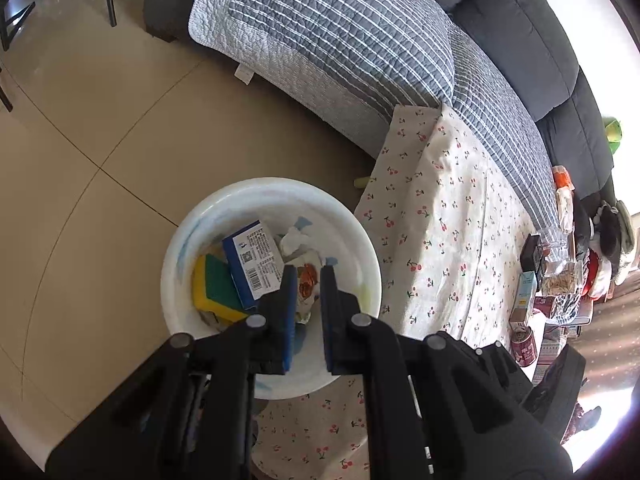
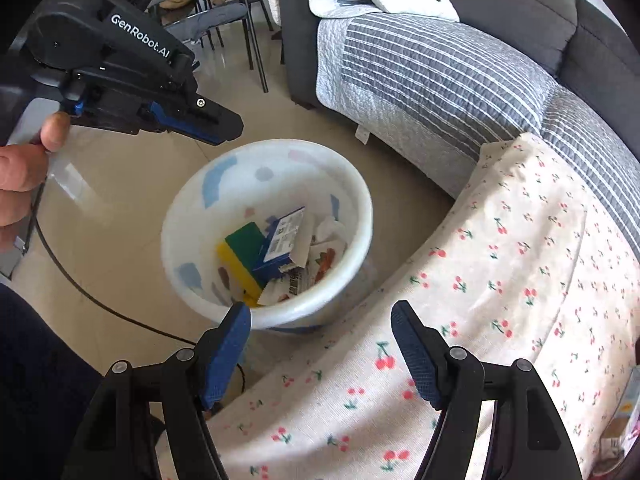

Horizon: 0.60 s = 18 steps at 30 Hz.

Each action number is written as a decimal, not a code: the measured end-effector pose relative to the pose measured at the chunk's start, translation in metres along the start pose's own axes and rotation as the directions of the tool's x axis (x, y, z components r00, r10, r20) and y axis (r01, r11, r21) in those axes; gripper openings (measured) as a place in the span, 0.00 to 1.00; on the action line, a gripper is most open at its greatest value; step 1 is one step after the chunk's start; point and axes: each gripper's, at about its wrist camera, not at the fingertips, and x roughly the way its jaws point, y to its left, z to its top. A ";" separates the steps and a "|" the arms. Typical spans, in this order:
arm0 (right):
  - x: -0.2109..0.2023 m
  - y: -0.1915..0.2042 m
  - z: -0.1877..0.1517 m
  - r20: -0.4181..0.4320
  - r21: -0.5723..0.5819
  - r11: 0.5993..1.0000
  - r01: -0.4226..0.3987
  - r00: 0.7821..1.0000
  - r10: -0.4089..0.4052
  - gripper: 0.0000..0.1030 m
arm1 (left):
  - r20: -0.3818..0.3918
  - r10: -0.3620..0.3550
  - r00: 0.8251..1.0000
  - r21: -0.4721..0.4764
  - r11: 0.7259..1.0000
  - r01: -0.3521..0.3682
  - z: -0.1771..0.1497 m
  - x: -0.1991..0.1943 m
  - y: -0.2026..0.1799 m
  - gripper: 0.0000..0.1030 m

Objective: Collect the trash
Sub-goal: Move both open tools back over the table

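Observation:
A white bin stands on the floor beside the cherry-print table; it also shows in the right wrist view. Inside lie a blue box, a yellow-green sponge, crumpled tissue and a printed wrapper. My left gripper hovers over the bin with its jaws a narrow gap apart and nothing between them; it shows from the side in the right wrist view. My right gripper is wide open and empty above the table edge near the bin.
The table's cherry-print cloth carries cartons, a can and packets at its far right. A grey sofa with a striped quilt lies behind. Chairs stand on the tiled floor. A black cable runs past the bin.

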 end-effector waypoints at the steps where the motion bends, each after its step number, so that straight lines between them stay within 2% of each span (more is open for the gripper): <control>1: -0.007 -0.005 -0.005 -0.003 -0.003 1.000 0.012 1.000 -0.012 0.72 | -0.002 0.003 1.000 0.010 1.000 -0.003 -0.001 0.001 -0.004 0.11; 6: -0.043 -0.033 -0.034 -0.006 -0.010 0.997 0.079 0.997 -0.079 0.72 | -0.025 0.012 1.000 0.049 0.999 -0.010 -0.005 0.008 -0.033 0.14; 9: -0.063 -0.057 -0.051 -0.015 0.014 0.993 0.117 0.993 -0.117 0.72 | -0.028 0.002 1.000 0.099 0.995 0.001 -0.009 0.010 -0.063 0.16; 10: -0.070 -0.065 -0.057 -0.015 0.026 0.992 0.125 0.992 -0.125 0.72 | -0.028 0.000 1.000 0.119 0.993 0.003 -0.011 0.010 -0.074 0.18; 12: -0.085 -0.084 -0.070 -0.011 0.050 0.988 0.146 0.989 -0.146 0.72 | -0.029 -0.002 1.000 0.155 0.988 0.007 -0.016 0.013 -0.098 0.30; 14: -0.101 -0.104 -0.083 0.001 0.086 0.981 0.171 0.985 -0.172 0.72 | -0.034 -0.003 0.999 0.192 0.981 0.009 -0.023 0.017 -0.122 0.32; 16: -0.118 -0.130 -0.096 0.016 0.145 0.972 0.184 0.982 -0.188 0.73 | -0.054 -0.011 0.998 0.220 0.975 0.023 -0.030 0.024 -0.147 0.37; 18: -0.134 -0.158 -0.111 0.022 0.215 0.954 0.208 0.976 -0.218 0.73 | -0.089 -0.037 0.995 0.229 0.972 0.057 -0.038 0.034 -0.171 0.46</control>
